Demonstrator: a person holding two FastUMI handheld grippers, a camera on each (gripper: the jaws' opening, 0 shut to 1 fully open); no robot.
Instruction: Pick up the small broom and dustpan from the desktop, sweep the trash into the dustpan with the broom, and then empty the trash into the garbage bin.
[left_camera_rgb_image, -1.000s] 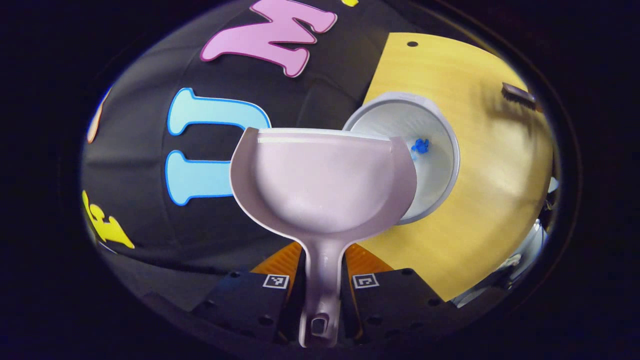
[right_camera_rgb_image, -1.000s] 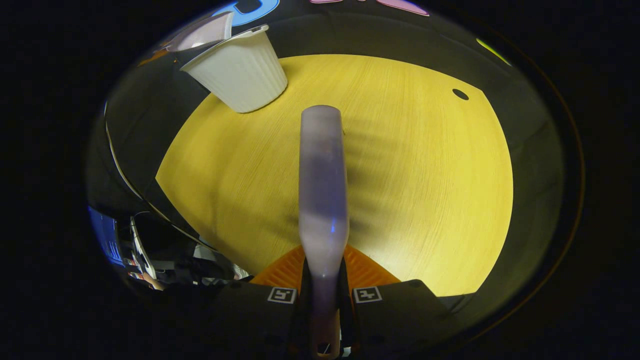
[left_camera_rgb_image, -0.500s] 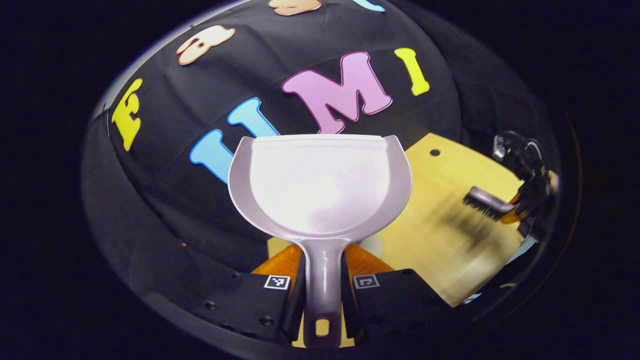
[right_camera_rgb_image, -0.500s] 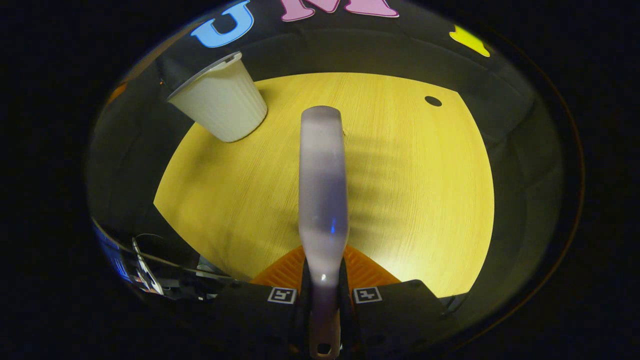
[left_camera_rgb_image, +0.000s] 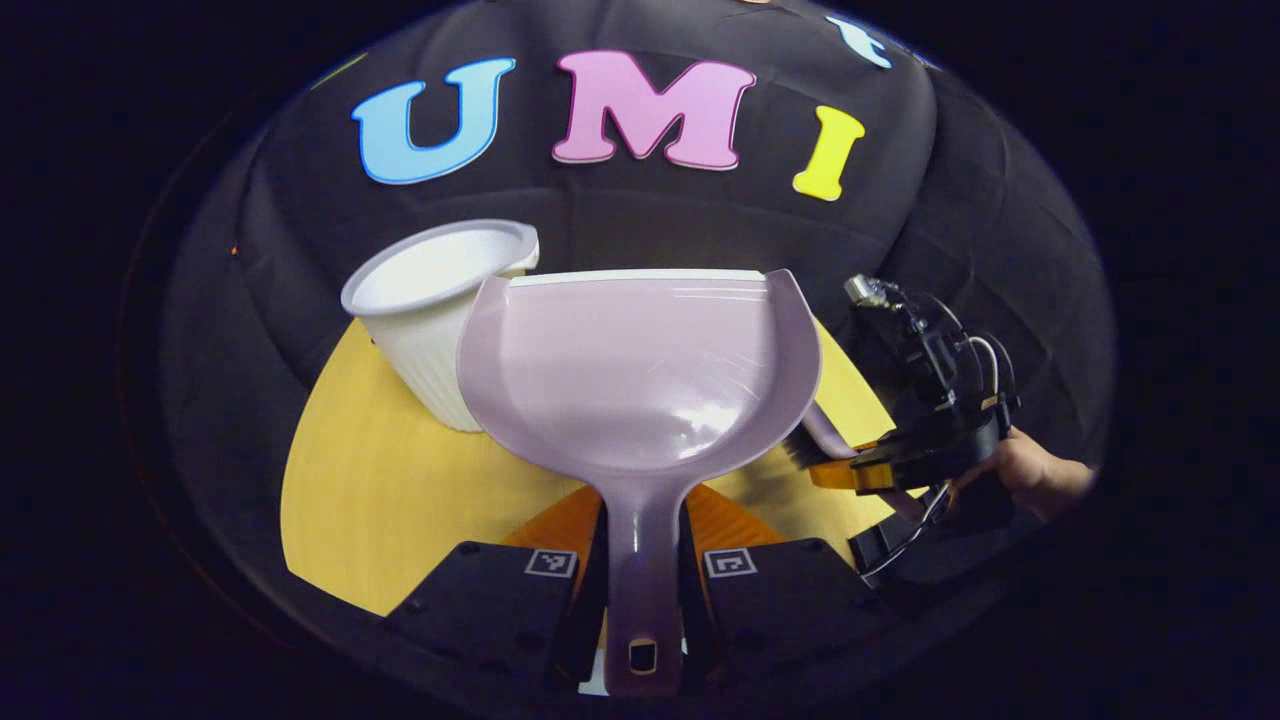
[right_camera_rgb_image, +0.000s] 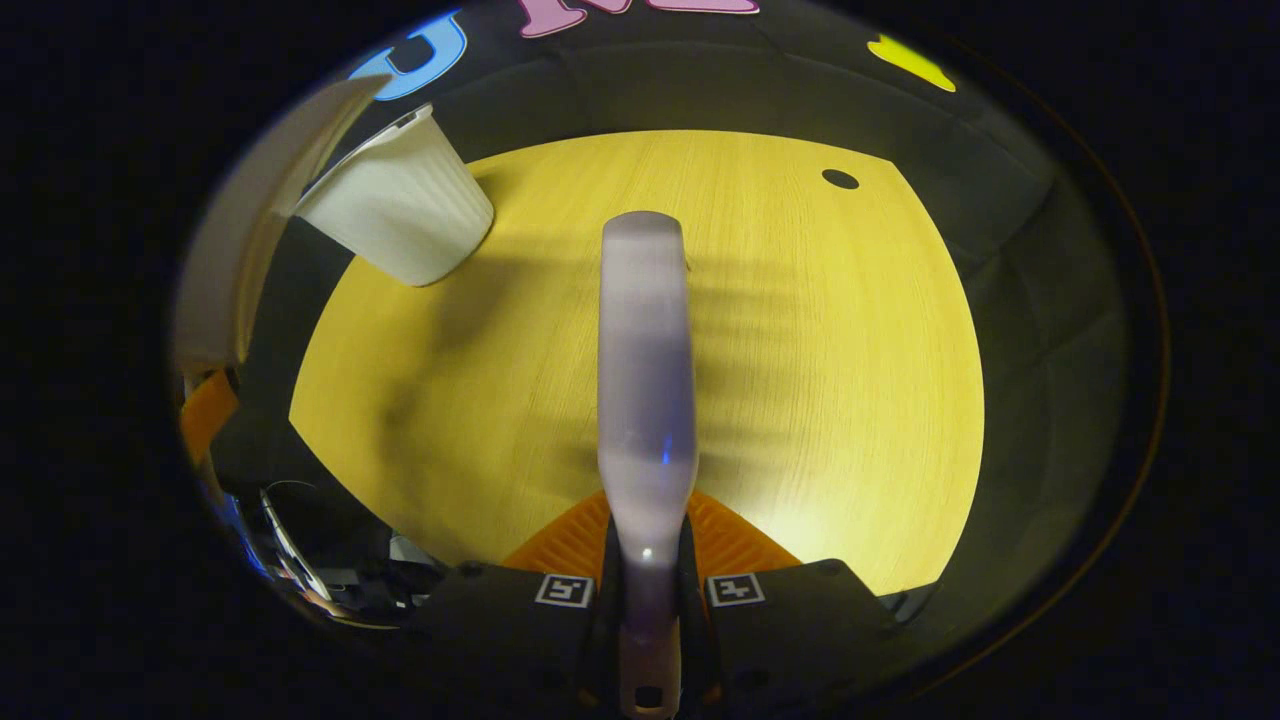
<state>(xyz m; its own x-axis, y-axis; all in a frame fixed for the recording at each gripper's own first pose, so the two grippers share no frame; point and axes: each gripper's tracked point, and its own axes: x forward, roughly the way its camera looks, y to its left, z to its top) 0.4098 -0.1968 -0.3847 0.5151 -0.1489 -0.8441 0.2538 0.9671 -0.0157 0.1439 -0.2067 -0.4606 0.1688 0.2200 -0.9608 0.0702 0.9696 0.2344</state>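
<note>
My left gripper (left_camera_rgb_image: 642, 570) is shut on the handle of the pale lilac dustpan (left_camera_rgb_image: 640, 370), whose pan is level, open side up and looks bare. The white ribbed garbage bin (left_camera_rgb_image: 430, 310) stands on the yellow desktop (left_camera_rgb_image: 370, 490) just left of and behind the pan. In the left gripper view the right gripper (left_camera_rgb_image: 850, 470) and the hand holding it show low at the right. My right gripper (right_camera_rgb_image: 647, 585) is shut on the handle of the small broom (right_camera_rgb_image: 645, 360), which points forward over the desktop (right_camera_rgb_image: 830, 400). The bin (right_camera_rgb_image: 395, 215) and the dustpan's edge (right_camera_rgb_image: 235, 250) sit at the upper left there.
A small dark hole (right_camera_rgb_image: 840, 179) marks the desktop's far right. The black cloth wall rises right behind the table. Cables and equipment (right_camera_rgb_image: 300, 560) lie below the table's near-left edge.
The left gripper has swung the dustpan back from over the bin to level, so the bin now stands left of the pan. The right gripper with the broom shifted only slightly.
</note>
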